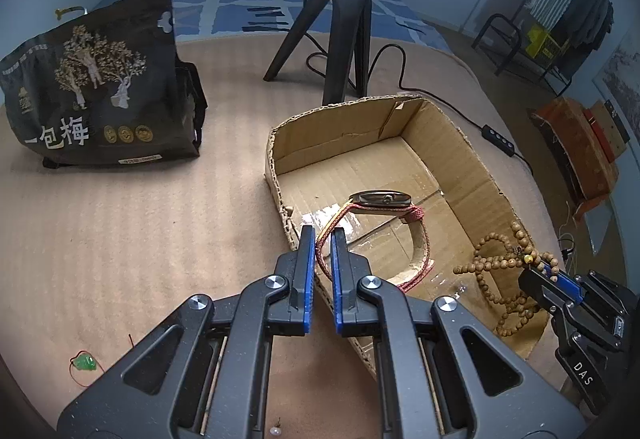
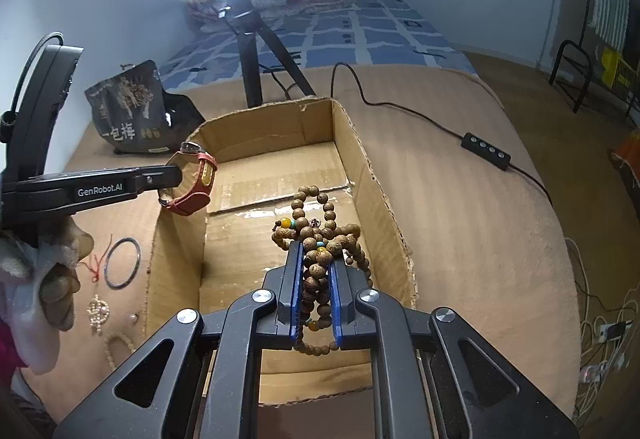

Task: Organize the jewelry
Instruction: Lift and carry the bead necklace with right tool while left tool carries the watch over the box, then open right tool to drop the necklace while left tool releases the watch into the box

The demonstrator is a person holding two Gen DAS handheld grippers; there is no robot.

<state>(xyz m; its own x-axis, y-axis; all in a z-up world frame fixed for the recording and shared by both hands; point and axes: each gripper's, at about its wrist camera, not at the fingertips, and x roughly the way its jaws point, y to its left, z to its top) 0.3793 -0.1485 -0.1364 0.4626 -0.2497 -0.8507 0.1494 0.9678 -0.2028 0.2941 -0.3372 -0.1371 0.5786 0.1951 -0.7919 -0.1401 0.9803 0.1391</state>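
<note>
Cardboard box (image 1: 452, 143): open, holds nothing yet.
Left hand-held gripper (image 1: 322, 235): clenched on the strap of the red watch (image 1: 380, 199), hanging over the box's left wall.
Right hand-held gripper (image 2: 316, 251): clamped on the wooden bead string (image 2: 320, 223), above the box's near end.
Left to do: bangle (image 2: 122, 263), pearl pieces (image 2: 98, 311) and green pendant (image 1: 83, 362) lie on the brown tabletop (image 1: 120, 239), left of the box.
Progress: early; both held pieces not yet released.
</note>
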